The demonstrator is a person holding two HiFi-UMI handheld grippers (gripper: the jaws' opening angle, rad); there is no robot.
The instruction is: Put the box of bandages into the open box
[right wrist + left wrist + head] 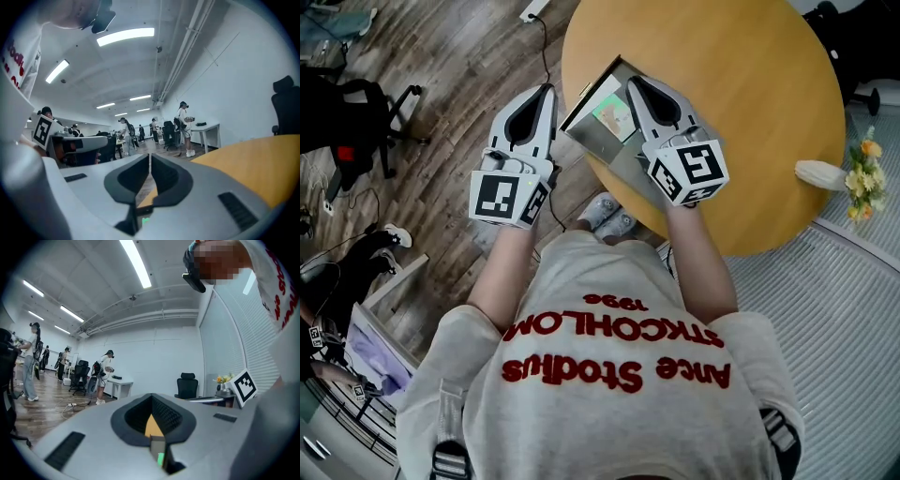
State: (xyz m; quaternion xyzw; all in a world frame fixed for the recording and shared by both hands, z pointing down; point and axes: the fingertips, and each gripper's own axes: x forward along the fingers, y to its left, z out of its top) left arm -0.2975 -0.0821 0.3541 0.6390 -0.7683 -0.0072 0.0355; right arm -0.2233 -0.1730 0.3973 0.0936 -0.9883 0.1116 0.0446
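In the head view an open grey box sits at the round wooden table's near-left edge. A small white box of bandages with a green and orange picture lies inside it, partly hidden by my right gripper. That gripper is held above the open box, its jaws closed together with nothing between them. My left gripper hangs over the floor just left of the table edge. Its fingertips meet and hold nothing.
A vase of yellow flowers and a white object stand at the table's right edge. A black office chair and cables lie on the wooden floor to the left. Several people stand at desks far off.
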